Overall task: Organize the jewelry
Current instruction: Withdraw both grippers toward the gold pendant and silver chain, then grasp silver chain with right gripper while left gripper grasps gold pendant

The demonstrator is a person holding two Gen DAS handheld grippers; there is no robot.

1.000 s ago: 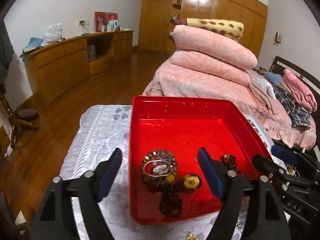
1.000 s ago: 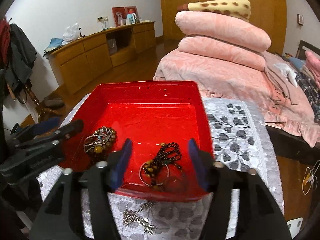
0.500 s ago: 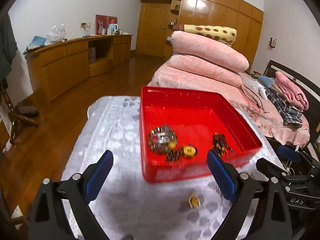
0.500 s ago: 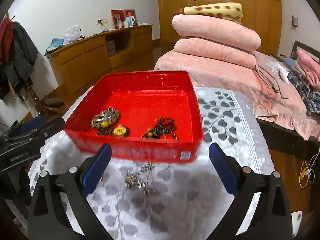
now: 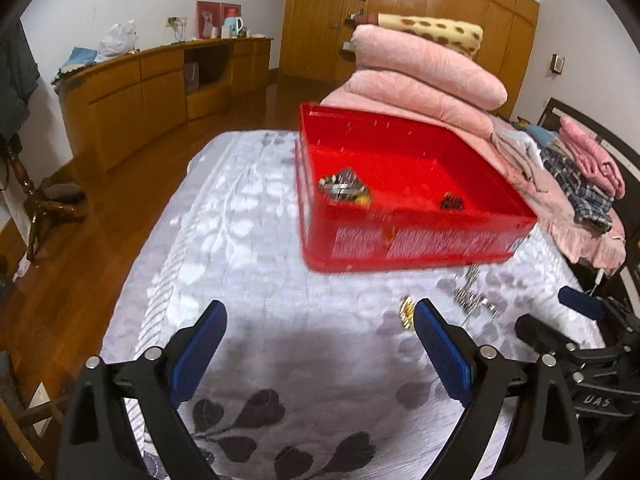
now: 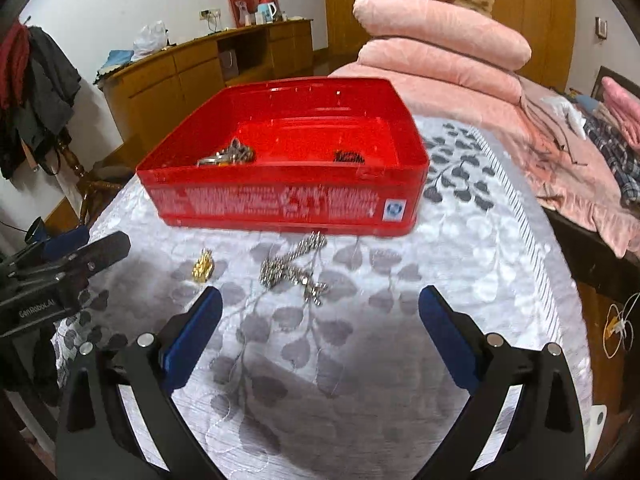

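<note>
Left gripper point(image 5: 318, 334): jaws spread wide, nothing between the blue pads, only patterned cloth below. Right gripper point(image 6: 320, 320): likewise released, empty, above the same tablecloth point(image 6: 360, 340). Just ahead of the right gripper: silver chain point(image 6: 294, 270) and small gold piece point(image 6: 202, 268), both loose on the cloth, close before the near wall of the red tray point(image 6: 280, 200). Inside the tray: metallic bracelet cluster point(image 6: 226, 157) at left, dark beaded strand point(image 6: 349, 156) at right, apart. Behind: pink bedding point(image 6: 440, 40), wooden cabinets point(image 5: 160, 88).
</note>
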